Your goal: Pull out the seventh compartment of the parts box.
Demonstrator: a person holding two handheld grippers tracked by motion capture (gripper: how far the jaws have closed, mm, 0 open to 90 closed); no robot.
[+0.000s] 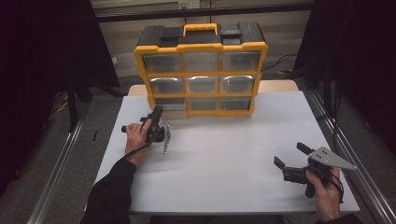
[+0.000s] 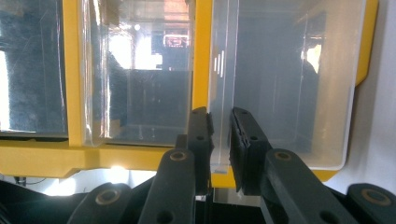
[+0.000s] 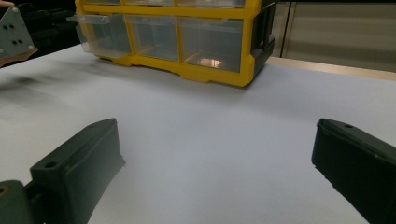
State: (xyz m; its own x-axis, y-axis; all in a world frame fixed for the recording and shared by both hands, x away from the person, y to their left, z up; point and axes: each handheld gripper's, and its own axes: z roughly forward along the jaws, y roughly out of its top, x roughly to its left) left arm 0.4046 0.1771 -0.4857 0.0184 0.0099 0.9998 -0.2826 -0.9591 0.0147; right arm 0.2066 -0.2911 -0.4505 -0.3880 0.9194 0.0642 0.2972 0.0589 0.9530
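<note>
Jaws of left gripper (image 2: 219, 140) pinch front lip of clear drawer (image 2: 280, 84), bottom-left in yellow cabinet (image 1: 201, 70). Right gripper (image 1: 292, 156) jaws spread wide over white table (image 1: 224, 158).

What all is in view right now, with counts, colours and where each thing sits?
organiser: one, yellow frame with black top and yellow handle, at the far middle of the table
drawers: nine, clear, three rows of three in the organiser; the bottom left one is pulled partly out
table: one, white top, with tan board showing at the far edge
rails: two, metal, along the floor at each side of the table
left hand-held gripper: one, black, at the bottom left drawer, shut on its front lip
right hand-held gripper: one, black with grey plate, near right of the table, open
hands: two, one on each gripper, dark sleeves
</note>
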